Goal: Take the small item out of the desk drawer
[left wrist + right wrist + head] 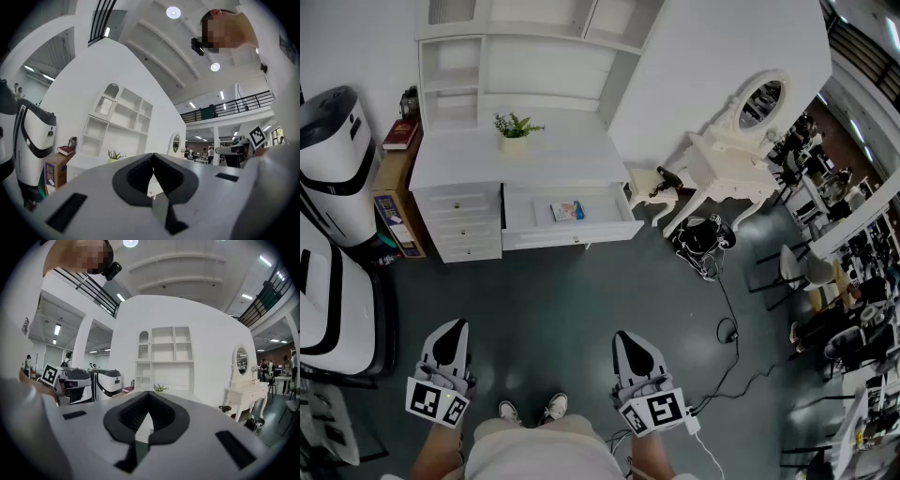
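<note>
A white desk (553, 157) with a shelf hutch stands across the dark floor from me. Its right drawer (572, 237) is pulled open, and a small blue-and-white item (567, 210) lies flat inside. My left gripper (453, 330) and right gripper (628, 341) hover low near the person's legs, far short of the desk. Both point toward it. In the left gripper view the left gripper (153, 157) has its jaws meeting at the tip with nothing between them. The right gripper (149, 393) looks the same in the right gripper view: shut and empty. The hutch (164, 357) shows beyond its jaws.
A small potted plant (516, 127) sits on the desktop. Closed drawers (469, 223) fill the desk's left side. White machines (333, 141) stand at the left, beside a low brown shelf (394, 178). A white dressing table with an oval mirror (741, 155) and a floor cable (727, 328) are at the right.
</note>
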Motion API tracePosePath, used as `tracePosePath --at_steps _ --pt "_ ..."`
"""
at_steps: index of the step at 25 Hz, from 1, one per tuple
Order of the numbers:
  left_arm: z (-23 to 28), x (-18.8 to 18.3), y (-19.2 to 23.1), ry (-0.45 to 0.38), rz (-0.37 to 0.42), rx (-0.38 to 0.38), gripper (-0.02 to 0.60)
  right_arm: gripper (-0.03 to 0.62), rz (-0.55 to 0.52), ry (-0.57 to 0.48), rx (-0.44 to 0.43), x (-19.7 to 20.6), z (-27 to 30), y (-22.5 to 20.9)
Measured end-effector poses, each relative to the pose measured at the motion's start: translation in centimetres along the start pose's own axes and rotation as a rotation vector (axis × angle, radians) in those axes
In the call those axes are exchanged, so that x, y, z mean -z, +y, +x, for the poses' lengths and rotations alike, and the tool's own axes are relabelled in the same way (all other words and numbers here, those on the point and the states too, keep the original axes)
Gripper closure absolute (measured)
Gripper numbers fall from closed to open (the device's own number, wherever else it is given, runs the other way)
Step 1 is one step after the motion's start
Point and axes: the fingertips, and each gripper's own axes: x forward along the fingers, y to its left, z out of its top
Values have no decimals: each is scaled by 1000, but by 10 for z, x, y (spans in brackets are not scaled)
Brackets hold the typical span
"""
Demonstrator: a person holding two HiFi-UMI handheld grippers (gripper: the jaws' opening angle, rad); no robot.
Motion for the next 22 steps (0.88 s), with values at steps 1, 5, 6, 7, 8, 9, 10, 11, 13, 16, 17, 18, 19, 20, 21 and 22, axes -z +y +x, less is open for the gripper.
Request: tracePosePath --at_steps 1,5,6,7,8,9,10,11,13,16,17,18,19,20,21,22 --pt "2 -2 -4 -2 5 3 565 585 2 -3 -2 -1 -2 -2" --pt "8 -8 -18 -11 16 1 565 585 7 -19 -10 -7 -8 -15" --pt "9 -9 -21 -11 17 -1 565 585 6 -25 -12 -8 -9 -19" --pt "11 -8 -23 -10 18 -4 566 585 5 -31 -14 -10 -9 -22" --pt "12 -7 -26 -8 18 -7 566 585 6 -35 -16 -10 -10 -25" --pt "13 -7 -28 -8 19 -9 566 585 6 -38 -19 -11 -10 -28" --pt "14 -7 -32 -8 21 -11 565 585 8 -40 -23 -10 -11 -30" --pt "15 -8 -35 -9 24 -13 565 585 10 -41 -27 -10 -12 -33" --pt "18 -11 -42 -14 33 -19 566 585 14 -44 -38 -10 -13 -39" --pt "20 -12 -47 -16 41 -33 565 585 15 -43 -54 -8 -14 -44" --pt "20 -12 -48 -15 43 -38 566 585 14 -41 -63 -7 -14 -45" --pt "20 -11 -50 -14 45 -43 565 585 12 -41 -76 -7 -14 -46" --pt "20 -11 -52 -13 46 -48 565 585 10 -43 -92 -7 -15 -47" --pt "21 -10 -54 -12 47 -53 565 585 8 -47 -107 -7 -15 -49" --pt "22 -10 -56 -12 49 -56 565 585 6 -51 -117 -8 -16 -51" --pt "23 -9 -59 -11 50 -60 565 585 3 -56 -122 -8 -17 -55"
